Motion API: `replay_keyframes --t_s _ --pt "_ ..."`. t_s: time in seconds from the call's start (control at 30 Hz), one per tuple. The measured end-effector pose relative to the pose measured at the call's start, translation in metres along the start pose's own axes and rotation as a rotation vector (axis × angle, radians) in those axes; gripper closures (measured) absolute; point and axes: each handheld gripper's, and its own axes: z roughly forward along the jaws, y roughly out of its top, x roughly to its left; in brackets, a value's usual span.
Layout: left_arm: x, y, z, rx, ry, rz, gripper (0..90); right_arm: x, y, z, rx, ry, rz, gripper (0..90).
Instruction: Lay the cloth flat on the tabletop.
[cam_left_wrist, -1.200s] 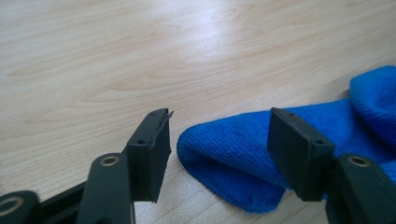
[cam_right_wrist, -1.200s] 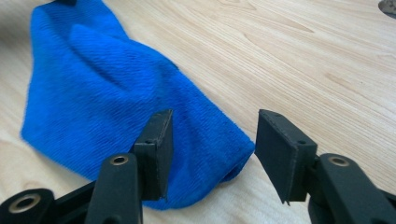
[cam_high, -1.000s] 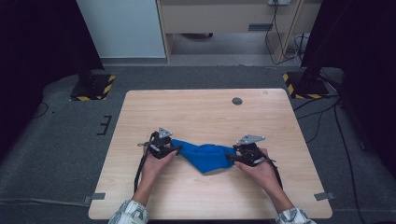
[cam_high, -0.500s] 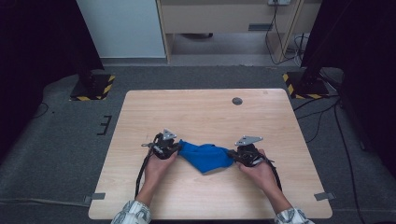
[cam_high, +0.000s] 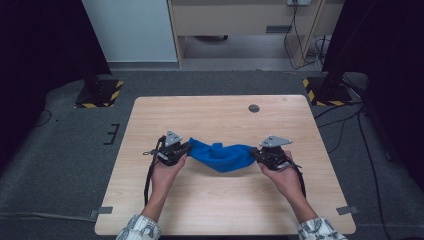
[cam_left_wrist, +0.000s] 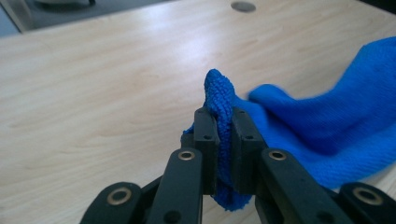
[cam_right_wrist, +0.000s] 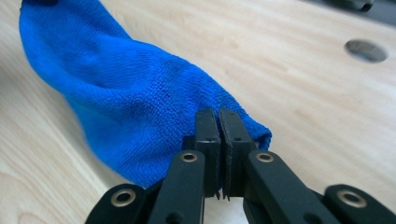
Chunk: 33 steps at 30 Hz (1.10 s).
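Here: one wooden table (cam_high: 220, 200) with a person's two hands over it.
Cloth: one blue cloth (cam_high: 221, 156), soft and fuzzy, hanging in a droopy curve between the two grippers, over the middle of the table.
Left gripper: the left gripper (cam_left_wrist: 218, 140) has just been squeezing together, and its jaws now pinch one end of the cloth; a little blue loop pokes up above the jaws.
Right gripper: the right gripper (cam_right_wrist: 218, 140) has also just been squeezing together, and its jaws are pressed tight on the edge of the other end of the cloth.
Hands: two, one left hand (cam_high: 167, 170) and one right hand (cam_high: 281, 175), each holding one gripper.
Hole: one small round hole (cam_high: 254, 108) in the tabletop, far from the cloth, near the back edge.
Count: one cloth, two grippers, two hands, one table, one hole.
Boxes or bowls: I cannot see any on the table, so nothing sits inside anything.
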Motion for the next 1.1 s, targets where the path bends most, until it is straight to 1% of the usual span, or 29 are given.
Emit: replay_keyframes --t_s 0.07,0.13,0.17,0.2,0.3,0.33,0.37,0.47,0.53,0.67,0.73,0.77,0.8,0.83,0.9,0.93,0.97,1.1 --pt "0.004 0.0 -0.003 -0.002 0.007 -0.004 82.6 -0.002 0.004 -0.003 -0.016 -0.009 0.001 87.6" --pt "0.007 -0.005 -0.001 0.022 0.011 -0.009 82.5 -0.003 0.002 -0.004 -0.013 -0.003 0.0 87.5" --pt "0.01 -0.01 0.002 0.05 0.023 -0.006 82.4 -0.002 -0.001 -0.002 -0.005 0.001 -0.001 87.5" --pt "0.011 -0.015 0.004 0.077 0.028 -0.007 82.4 -0.001 -0.007 0.002 0.006 0.007 -0.006 87.5" --pt "0.014 -0.027 0.008 0.14 0.038 0.002 82.3 0.002 -0.019 0.012 0.067 0.016 -0.021 87.4" --pt "0.015 -0.03 0.008 0.156 0.036 0.001 82.2 0.003 -0.021 0.015 0.092 0.025 -0.022 87.4" --pt "0.015 -0.032 0.007 0.16 0.033 0.0 82.2 0.003 -0.023 0.017 0.099 0.027 -0.027 87.3" --pt "0.013 -0.038 0.006 0.185 0.026 0.011 82.1 0.004 -0.025 0.02 0.111 0.031 -0.027 87.3" --pt "0.011 -0.042 0.007 0.21 0.023 0.022 82.1 0.005 -0.027 0.021 0.12 0.037 -0.03 87.3" --pt "0.006 -0.049 0.001 0.231 0.016 0.029 80.5 0.009 -0.03 0.018 0.138 0.054 -0.04 86.8" --pt "0.006 -0.051 -0.002 0.216 0.022 0.029 76.3 0.009 -0.03 0.016 0.139 0.052 -0.046 86.0" --pt "0.006 -0.051 -0.003 0.209 0.031 0.026 72.1 0.009 -0.031 0.015 0.135 0.054 -0.04 84.6" --pt "0.007 -0.05 -0.003 0.188 0.041 0.01 65.6 0.01 -0.031 0.014 0.132 0.057 -0.041 81.3" --pt "0.008 -0.05 -0.004 0.181 0.043 0.0 57.8 0.011 -0.03 0.012 0.125 0.055 -0.04 75.4" --pt "0.009 -0.048 -0.006 0.155 0.047 -0.024 48.5 0.012 -0.028 0.009 0.11 0.043 -0.04 66.8" --pt "0.011 -0.046 -0.008 0.135 0.047 -0.032 45.8 0.012 -0.027 0.007 0.104 0.043 -0.039 63.0" --pt "0.012 -0.045 -0.009 0.124 0.051 -0.033 41.8 0.013 -0.025 0.004 0.086 0.039 -0.035 59.0" --pt "0.017 -0.038 -0.018 0.074 0.071 -0.044 36.9 0.013 -0.019 -0.001 0.046 0.026 -0.033 47.8"
